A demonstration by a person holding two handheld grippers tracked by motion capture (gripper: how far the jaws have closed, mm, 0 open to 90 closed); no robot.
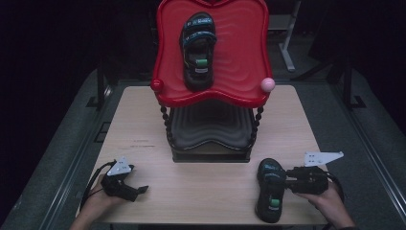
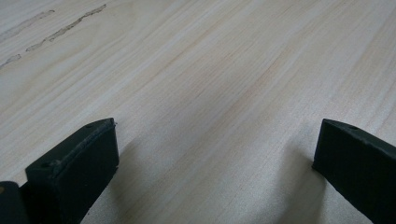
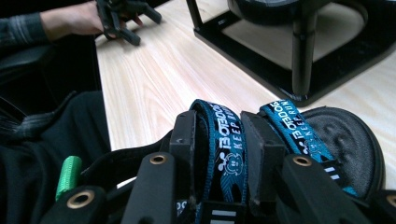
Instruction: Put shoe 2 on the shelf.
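High view, sandal [image 1: 270, 189] lengthwise, toe facing rack [image 1: 210, 129]

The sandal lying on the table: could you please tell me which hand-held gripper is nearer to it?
The right hand-held gripper: its jaws clamp a strap of the sandal. The left hand-held gripper rests open across the table.

I count two sandals: one [image 1: 197, 50] lying on the top tier of the red stand [image 1: 239, 57], the other [image 1: 270, 190] down on the counter [image 1: 201, 187] in front of the stand, to its right. The stand has two tiers, red above and dark [image 1: 210, 129] below. Two knobs sit at its front corners, one red [image 1: 156, 85], one pink [image 1: 267, 85]. I hold two tongs, my left [image 1: 143, 189] and my right [image 1: 286, 182].
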